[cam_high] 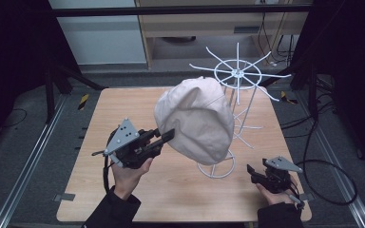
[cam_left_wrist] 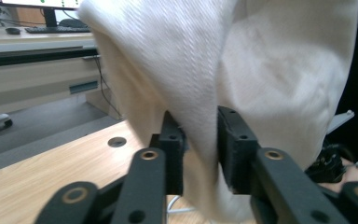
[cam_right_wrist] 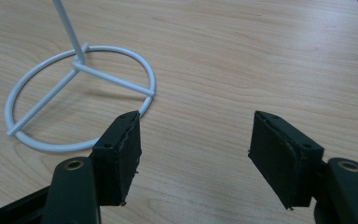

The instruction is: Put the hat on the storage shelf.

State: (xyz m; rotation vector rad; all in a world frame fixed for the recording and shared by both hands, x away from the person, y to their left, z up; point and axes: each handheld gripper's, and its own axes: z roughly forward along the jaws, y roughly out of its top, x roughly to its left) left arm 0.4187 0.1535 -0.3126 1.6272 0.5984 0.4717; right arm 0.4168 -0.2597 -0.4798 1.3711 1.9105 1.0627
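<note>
A cream cloth cap (cam_high: 197,118) hangs in the air over the middle of the wooden table (cam_high: 123,118), in front of a white wire stand (cam_high: 237,76). My left gripper (cam_high: 167,136) is shut on the cap's lower left edge; in the left gripper view the cap (cam_left_wrist: 242,60) droops over the gripper (cam_left_wrist: 200,140), with its fabric pinched between the black jaws. Near the table's front right corner my right gripper (cam_high: 253,171) rests low, held by a hand. Its jaws stand wide apart in the right gripper view, where the right gripper (cam_right_wrist: 193,149) holds nothing, just right of the stand's ring base (cam_right_wrist: 79,95).
The stand's ring base (cam_high: 216,167) sits on the table between the two grippers, and its spoked top (cam_high: 237,73) rises at the back right. Black cables (cam_high: 330,185) loop on the floor to the right. Shelving and a wall lie beyond the table's far edge.
</note>
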